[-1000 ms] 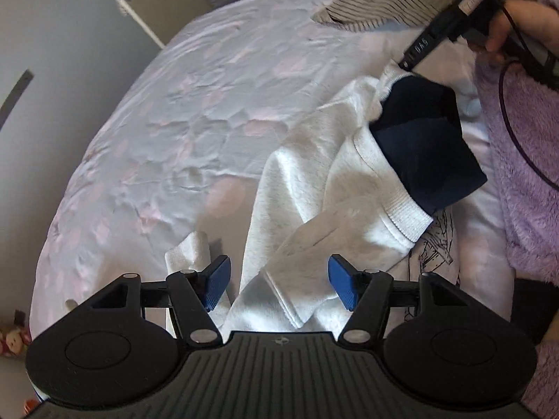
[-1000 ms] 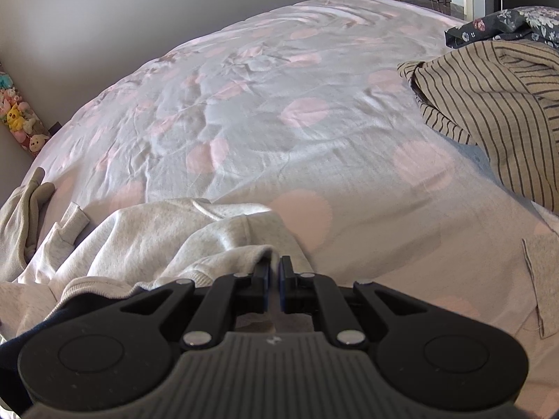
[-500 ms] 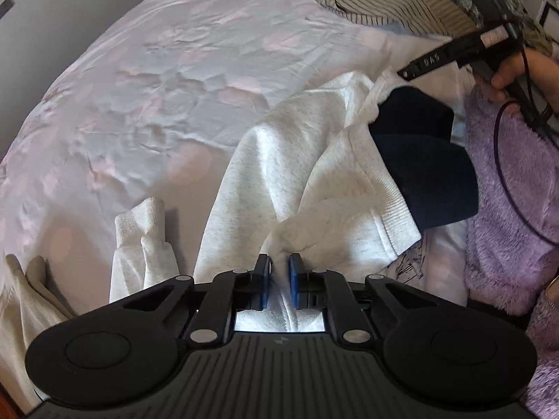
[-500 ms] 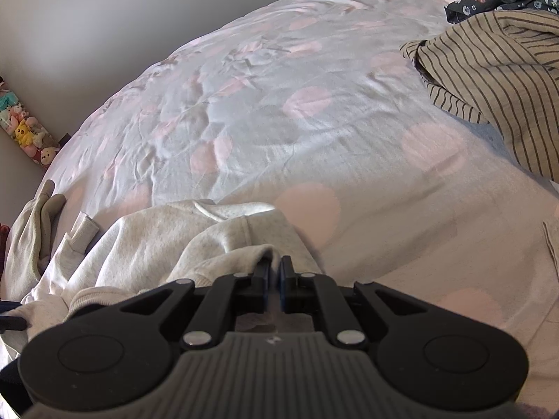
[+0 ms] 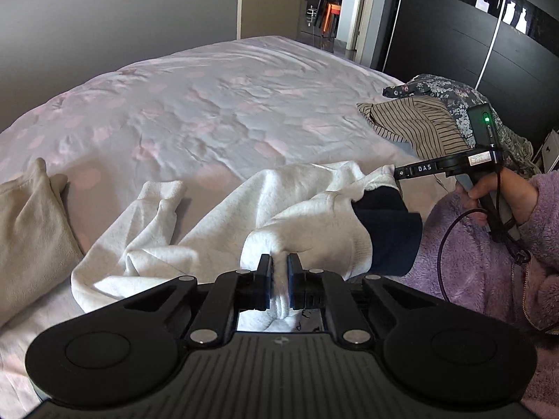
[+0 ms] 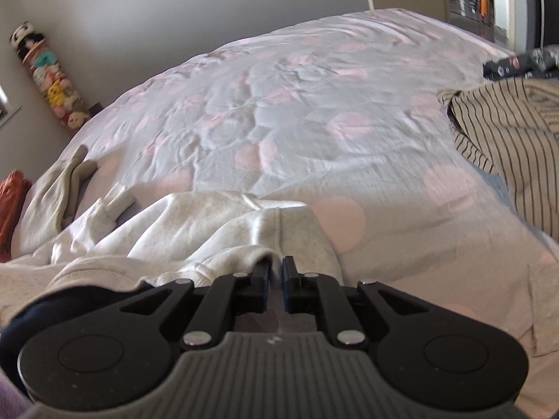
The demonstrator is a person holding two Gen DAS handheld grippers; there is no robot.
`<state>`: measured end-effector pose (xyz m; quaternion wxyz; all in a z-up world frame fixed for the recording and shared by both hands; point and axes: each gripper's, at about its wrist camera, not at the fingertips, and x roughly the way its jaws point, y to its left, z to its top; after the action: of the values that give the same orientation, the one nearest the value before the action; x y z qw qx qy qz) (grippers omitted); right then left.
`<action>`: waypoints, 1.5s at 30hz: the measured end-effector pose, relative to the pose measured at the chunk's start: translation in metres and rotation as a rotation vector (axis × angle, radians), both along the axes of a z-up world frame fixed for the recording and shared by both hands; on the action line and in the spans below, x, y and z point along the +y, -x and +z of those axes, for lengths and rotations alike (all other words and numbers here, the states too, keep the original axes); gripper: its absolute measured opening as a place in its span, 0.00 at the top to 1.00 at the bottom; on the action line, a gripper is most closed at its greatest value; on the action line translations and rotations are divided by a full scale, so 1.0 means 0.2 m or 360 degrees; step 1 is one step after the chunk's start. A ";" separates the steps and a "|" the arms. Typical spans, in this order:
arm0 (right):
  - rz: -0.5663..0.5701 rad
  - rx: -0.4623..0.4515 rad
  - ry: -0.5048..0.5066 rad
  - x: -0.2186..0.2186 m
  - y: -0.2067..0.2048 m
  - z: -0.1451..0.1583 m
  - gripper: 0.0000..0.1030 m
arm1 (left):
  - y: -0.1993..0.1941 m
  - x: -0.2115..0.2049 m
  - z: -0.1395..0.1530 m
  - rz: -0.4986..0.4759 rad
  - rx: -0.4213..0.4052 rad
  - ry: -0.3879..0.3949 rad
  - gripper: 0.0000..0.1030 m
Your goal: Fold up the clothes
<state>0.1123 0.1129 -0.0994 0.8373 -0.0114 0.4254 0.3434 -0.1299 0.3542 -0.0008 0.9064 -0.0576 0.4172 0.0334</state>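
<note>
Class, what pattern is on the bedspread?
Pale pink dots on light lilac bedspread; the right wrist view shows it best.

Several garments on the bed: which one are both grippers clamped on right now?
The white fleece sweatshirt with navy lining: left gripper and right gripper both pinch it. The striped beige shirt and the cream garment lie untouched.
</note>
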 end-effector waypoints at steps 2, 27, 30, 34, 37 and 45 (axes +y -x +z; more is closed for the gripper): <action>0.0064 -0.0044 0.0031 -0.04 0.06 0.05 0.86 | 0.05 -0.04 -0.01 0.0034 -0.0025 0.0016 0.93; 0.1233 -0.0536 0.0171 0.41 0.99 0.14 0.47 | 0.24 -0.25 -0.09 0.0030 -0.0094 -0.0080 0.94; 0.1258 -0.0555 0.0201 0.45 1.00 0.10 0.54 | 0.24 -0.26 -0.09 0.0002 -0.0099 -0.0100 0.94; 0.1261 -0.0561 0.0202 0.44 1.01 0.10 0.77 | 0.23 -0.28 -0.10 -0.0044 -0.0088 -0.0152 0.94; 0.1235 -0.0589 0.0218 0.39 1.00 0.13 0.82 | 0.21 -0.30 -0.10 -0.0126 -0.0073 -0.0224 0.89; 0.1149 -0.0646 0.0290 0.24 0.97 0.15 0.82 | 0.12 -0.41 -0.10 -0.0531 0.0052 -0.0614 0.54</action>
<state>-0.0811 0.1606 -0.0700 0.7257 -0.3011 0.2492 0.5663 -0.1547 0.2726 -0.0215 0.8867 0.1866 0.4215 -0.0367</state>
